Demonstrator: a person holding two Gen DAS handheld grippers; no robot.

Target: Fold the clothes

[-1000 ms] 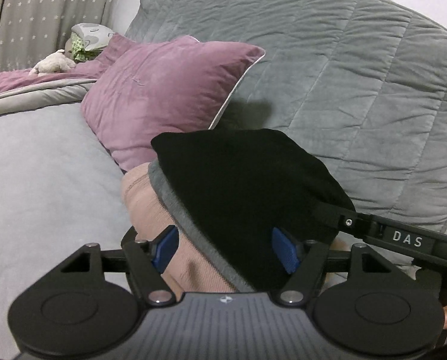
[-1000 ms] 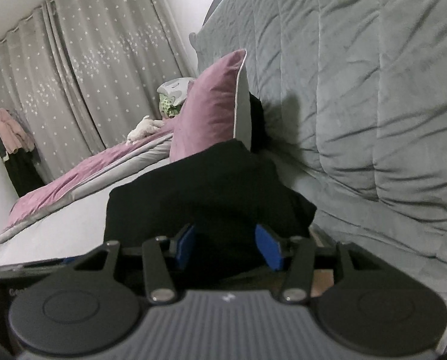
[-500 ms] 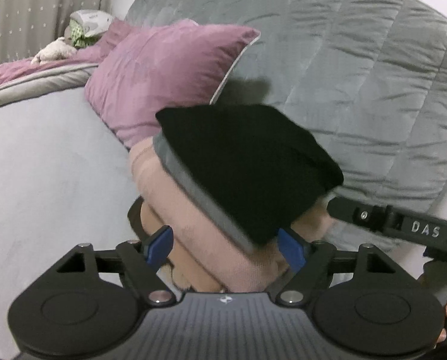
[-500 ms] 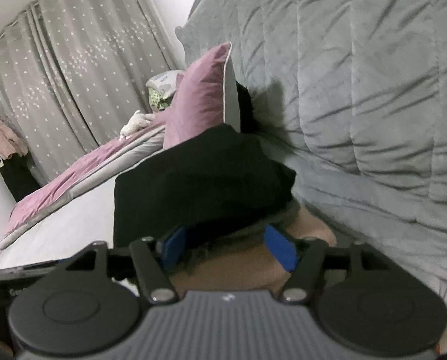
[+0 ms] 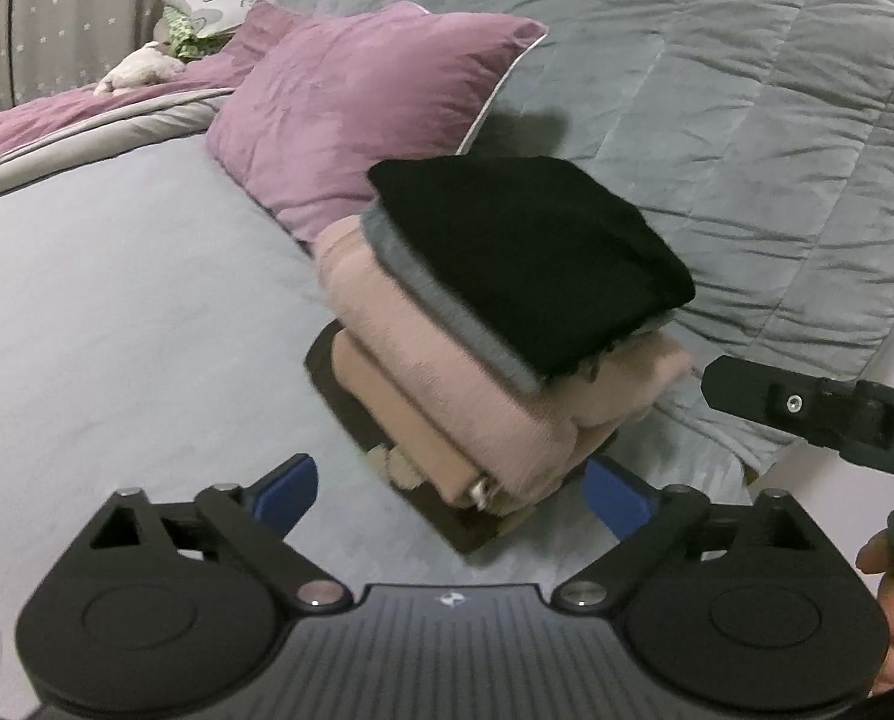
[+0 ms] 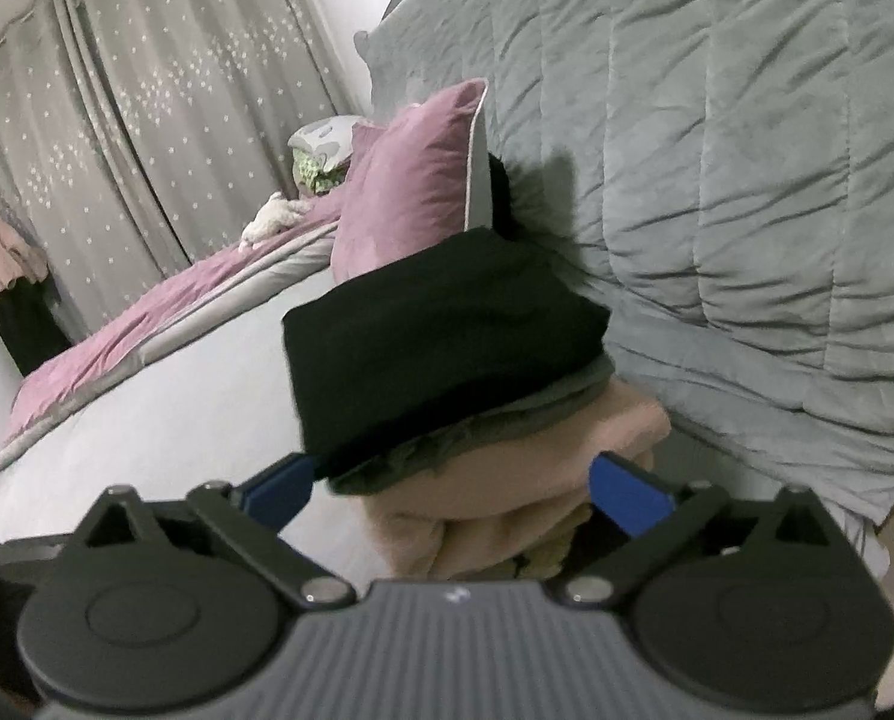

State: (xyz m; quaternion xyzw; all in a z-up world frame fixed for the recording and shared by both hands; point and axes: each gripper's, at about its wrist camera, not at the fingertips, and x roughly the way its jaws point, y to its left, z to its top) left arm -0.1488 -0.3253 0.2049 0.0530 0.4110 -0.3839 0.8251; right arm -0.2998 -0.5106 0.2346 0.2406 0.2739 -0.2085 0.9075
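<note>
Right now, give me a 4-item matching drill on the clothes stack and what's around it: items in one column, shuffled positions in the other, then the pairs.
Items:
1. black garment
2. grey garment
3. pink sweater
4. purple pillow

Positions:
A. leaning on the grey quilted headboard
B. thin layer just under the top piece
C. top of the stack
D. thick folded layer below the grey one

Pairs: 1-C, 2-B, 3-D, 4-A
</note>
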